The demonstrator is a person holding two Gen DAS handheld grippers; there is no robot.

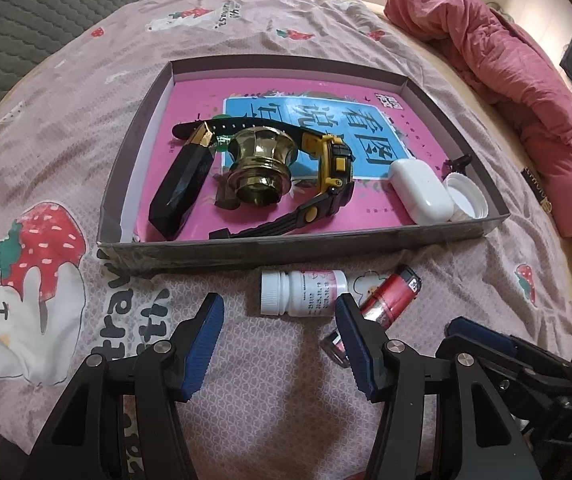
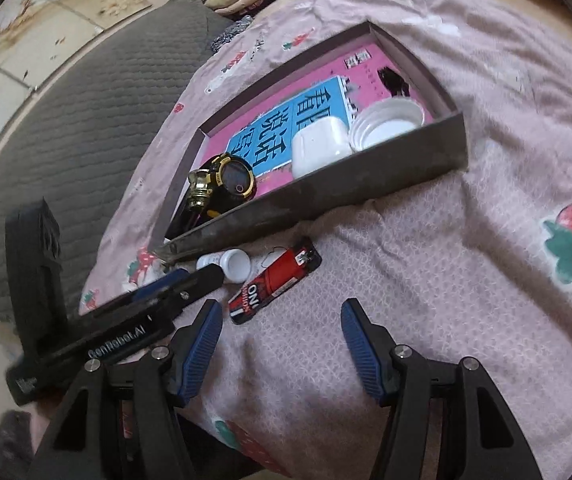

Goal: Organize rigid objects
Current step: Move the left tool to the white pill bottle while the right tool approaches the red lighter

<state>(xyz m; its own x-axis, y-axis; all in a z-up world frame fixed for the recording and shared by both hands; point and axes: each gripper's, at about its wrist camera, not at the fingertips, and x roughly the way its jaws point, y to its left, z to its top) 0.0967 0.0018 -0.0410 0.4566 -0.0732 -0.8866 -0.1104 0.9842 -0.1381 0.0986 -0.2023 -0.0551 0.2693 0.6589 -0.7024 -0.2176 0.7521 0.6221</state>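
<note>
A shallow grey cardboard tray [image 1: 325, 240] with a glossy pink liner sits on the strawberry-print bedspread [image 1: 66, 120]. Inside it lie a faceted black bar [image 1: 180, 192], a shiny brass knob [image 1: 260, 168], a rubbery yellow-black watch [image 1: 333, 168], a smooth white case [image 1: 419, 190] and a ribbed cap [image 1: 467, 198]. Just outside the tray's near wall lie a white pill bottle [image 1: 305, 292] and a red lighter [image 1: 389, 296]. The left claw [image 1: 280, 344] and right claw [image 2: 282, 350] both gape wide, empty.

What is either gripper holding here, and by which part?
Nothing. The left gripper and right gripper are both open over the sheet; the bottle and lighter lie untouched.
</note>
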